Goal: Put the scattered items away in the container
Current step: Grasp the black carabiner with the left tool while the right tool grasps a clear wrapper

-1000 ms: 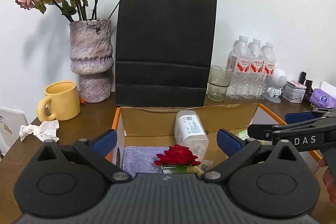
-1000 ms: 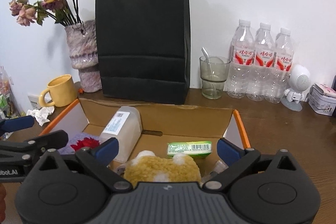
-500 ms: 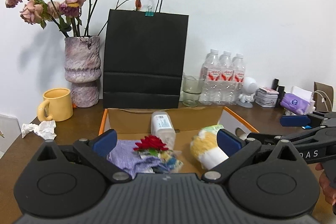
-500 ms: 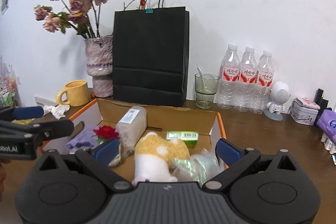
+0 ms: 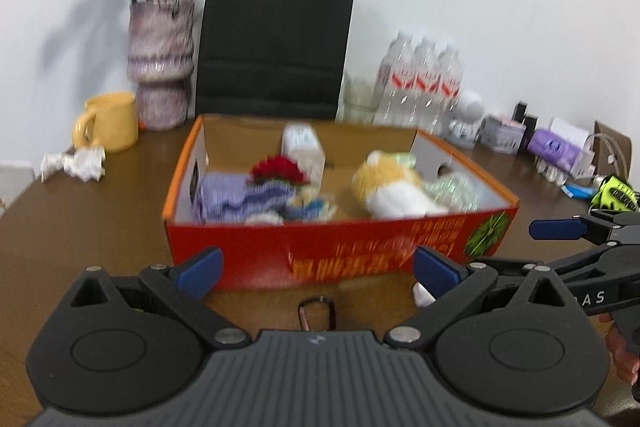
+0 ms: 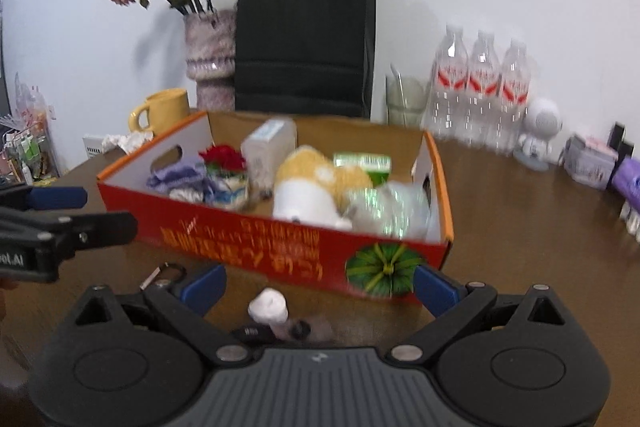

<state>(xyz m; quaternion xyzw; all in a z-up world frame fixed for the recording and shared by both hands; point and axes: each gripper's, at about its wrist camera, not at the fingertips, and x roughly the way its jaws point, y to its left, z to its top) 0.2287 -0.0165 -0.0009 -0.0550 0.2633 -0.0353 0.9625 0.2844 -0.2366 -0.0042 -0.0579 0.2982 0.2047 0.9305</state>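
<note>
A red and orange cardboard box [image 5: 340,261] stands mid-table and holds a purple cloth [image 5: 230,195], a red rose [image 5: 278,169], a white bottle [image 5: 302,143], a yellow-white plush [image 5: 394,185] and a crinkly clear bag [image 5: 454,189]. In front of the box lie a carabiner [image 5: 317,311], a small white-capped bottle [image 6: 269,309] and a small dark item [image 6: 256,333]. My left gripper [image 5: 318,269] hangs open and empty in front of the box, over the carabiner. My right gripper [image 6: 320,285] is open and empty above the small bottle.
Behind the box stand a black paper bag [image 5: 276,39], a vase of dried roses [image 5: 160,59], a yellow mug [image 5: 108,121], a glass [image 6: 404,99] and three water bottles [image 6: 480,87]. Crumpled tissue [image 5: 76,163] lies at left. Small clutter [image 5: 560,147] lines the right side.
Both grippers have pulled back from over the box toward the table's near side. The box's red front wall and the small items before it have come into view.
</note>
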